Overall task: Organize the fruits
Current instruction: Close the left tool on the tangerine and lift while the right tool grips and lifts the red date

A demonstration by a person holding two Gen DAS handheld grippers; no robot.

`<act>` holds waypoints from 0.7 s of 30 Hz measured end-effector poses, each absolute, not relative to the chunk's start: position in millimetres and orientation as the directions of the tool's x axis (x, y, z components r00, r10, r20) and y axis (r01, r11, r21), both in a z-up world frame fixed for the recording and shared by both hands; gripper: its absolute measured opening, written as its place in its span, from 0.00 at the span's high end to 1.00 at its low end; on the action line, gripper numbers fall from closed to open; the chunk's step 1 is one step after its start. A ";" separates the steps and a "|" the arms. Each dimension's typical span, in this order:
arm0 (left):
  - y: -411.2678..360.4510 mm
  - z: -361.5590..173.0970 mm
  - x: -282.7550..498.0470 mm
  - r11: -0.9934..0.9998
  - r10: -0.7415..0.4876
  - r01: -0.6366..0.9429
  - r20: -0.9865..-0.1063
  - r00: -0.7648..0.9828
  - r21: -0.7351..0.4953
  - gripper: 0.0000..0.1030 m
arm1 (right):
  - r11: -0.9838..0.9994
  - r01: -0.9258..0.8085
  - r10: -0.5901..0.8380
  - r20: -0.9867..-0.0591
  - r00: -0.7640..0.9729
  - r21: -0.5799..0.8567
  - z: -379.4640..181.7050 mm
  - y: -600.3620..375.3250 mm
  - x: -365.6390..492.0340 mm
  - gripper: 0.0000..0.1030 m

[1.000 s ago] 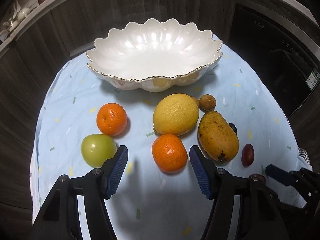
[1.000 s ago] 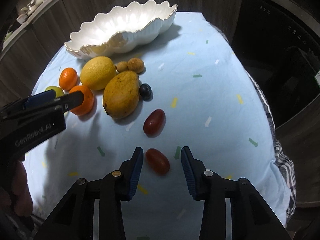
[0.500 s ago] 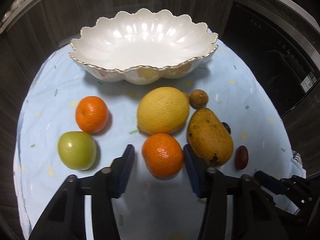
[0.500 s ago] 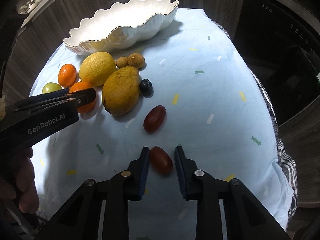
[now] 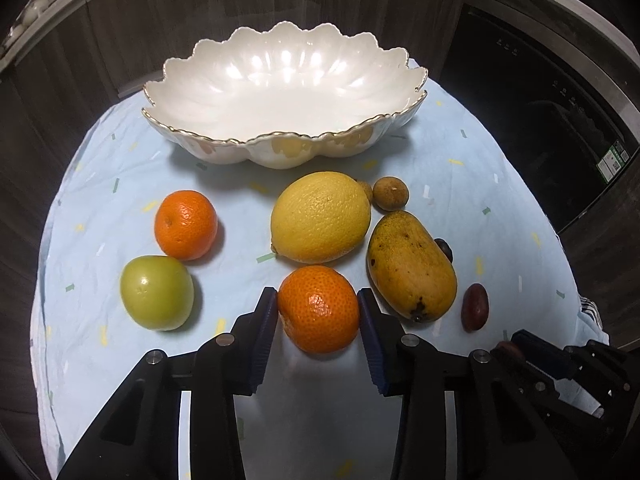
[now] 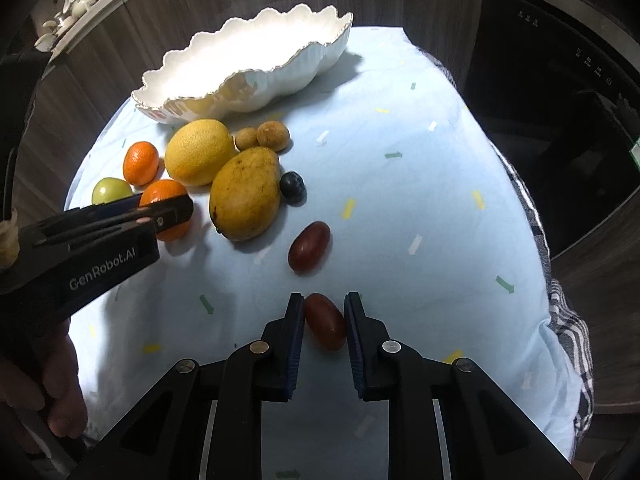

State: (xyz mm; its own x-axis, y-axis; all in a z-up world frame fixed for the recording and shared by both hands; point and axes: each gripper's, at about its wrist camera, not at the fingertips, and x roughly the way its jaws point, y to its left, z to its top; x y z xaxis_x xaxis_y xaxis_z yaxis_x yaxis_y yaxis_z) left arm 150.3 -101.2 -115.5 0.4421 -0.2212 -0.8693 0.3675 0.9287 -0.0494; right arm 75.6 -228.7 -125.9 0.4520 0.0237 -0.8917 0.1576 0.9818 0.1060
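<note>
A white scalloped bowl point(image 5: 280, 80) stands empty at the back of the light blue cloth point(image 5: 120, 168). My left gripper point(image 5: 318, 300) is shut on the near orange point(image 5: 318, 308), its pads touching both sides. My right gripper point(image 6: 325, 312) is shut on a dark red grape point(image 6: 325, 322) that rests on the cloth. A second orange point(image 5: 186, 224), a green apple point(image 5: 157, 298), a lemon point(image 5: 320, 216), a mango point(image 5: 410, 266), another red grape point(image 6: 310, 246), a dark berry point(image 6: 293, 187) and two small brown fruits point(image 6: 273, 135) lie on the cloth.
Dark wood cabinet fronts point(image 5: 100, 40) rise behind the table, and a dark appliance point(image 5: 540, 120) stands at the right. The cloth's edge drops off at the right over a checked fabric point(image 6: 560, 320). A hand point(image 6: 60, 380) holds the left gripper.
Both grippers closed in: the left jaws came together onto the near orange and the right jaws onto the nearest red grape. Both moved slightly forward.
</note>
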 end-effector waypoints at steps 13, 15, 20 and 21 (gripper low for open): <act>-89.3 -83.8 129.7 0.933 -0.201 0.361 -0.837 0.509 -0.004 0.62 | 0.982 0.153 0.012 -0.853 0.521 0.107 -105.3 -231.2 69.3 0.79; -88.4 -78.1 126.6 0.932 -0.202 0.362 -0.830 0.519 -0.001 0.62 | 0.983 0.150 0.008 -0.846 0.534 0.104 -100.9 -231.3 68.5 0.79; -86.6 -63.3 119.6 0.934 -0.198 0.357 -0.815 0.545 0.011 0.62 | 0.985 0.143 -0.001 -0.828 0.561 0.096 -91.8 -231.6 65.5 0.79; -85.9 -61.3 118.7 0.935 -0.197 0.354 -0.813 0.548 0.012 0.62 | 0.985 0.142 -0.003 -0.824 0.566 0.094 -90.1 -232.0 65.2 0.79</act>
State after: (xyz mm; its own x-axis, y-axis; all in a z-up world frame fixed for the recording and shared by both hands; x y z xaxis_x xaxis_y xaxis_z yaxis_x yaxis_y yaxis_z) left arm 118.7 -85.9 -61.3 0.5482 -0.1972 -0.8128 0.3545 0.9350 0.0122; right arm 65.2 -232.0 -90.1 0.5663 -0.0033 -0.8242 0.1420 0.9854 0.0937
